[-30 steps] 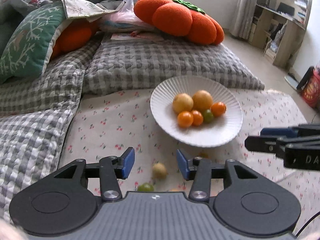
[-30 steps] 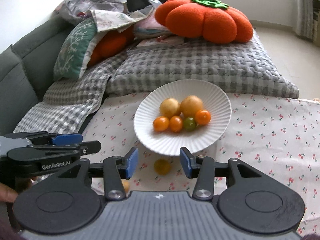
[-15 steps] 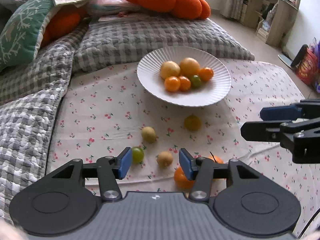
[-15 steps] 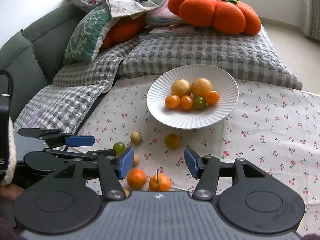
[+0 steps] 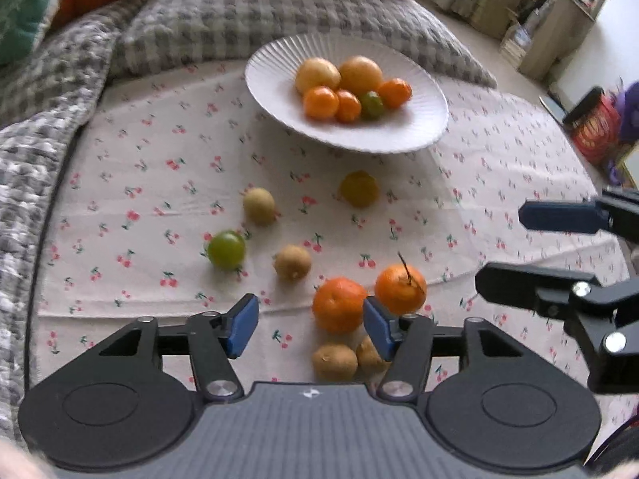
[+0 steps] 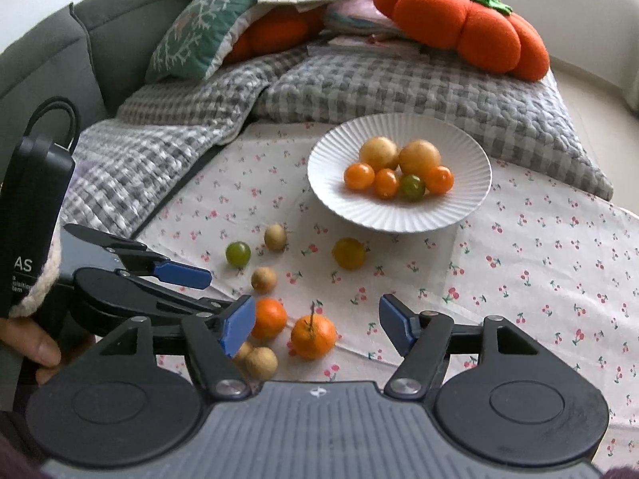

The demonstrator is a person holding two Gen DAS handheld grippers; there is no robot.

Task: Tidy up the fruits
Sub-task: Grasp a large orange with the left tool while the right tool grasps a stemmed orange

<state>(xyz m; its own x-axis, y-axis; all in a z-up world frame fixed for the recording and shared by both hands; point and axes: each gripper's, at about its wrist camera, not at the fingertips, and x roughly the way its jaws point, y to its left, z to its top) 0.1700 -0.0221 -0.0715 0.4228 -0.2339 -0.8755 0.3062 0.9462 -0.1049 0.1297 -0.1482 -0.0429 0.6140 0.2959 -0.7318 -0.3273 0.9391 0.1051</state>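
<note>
Hovering both grippers over the cherry-print cloth (image 6: 539, 271) right now. My left gripper (image 5: 305, 327) has just been spreading its fingers, nothing gripped, with a mandarin (image 5: 339, 304) sitting on the cloth between them. My right gripper (image 6: 317, 321) has been widening too, empty, and the stemmed mandarin (image 6: 313, 336) lies under the gap. White plate (image 6: 471, 199) sits farther back holding six fruits; a green grape (image 6: 238, 253) and small brownish fruits lie loose nearby.
</note>
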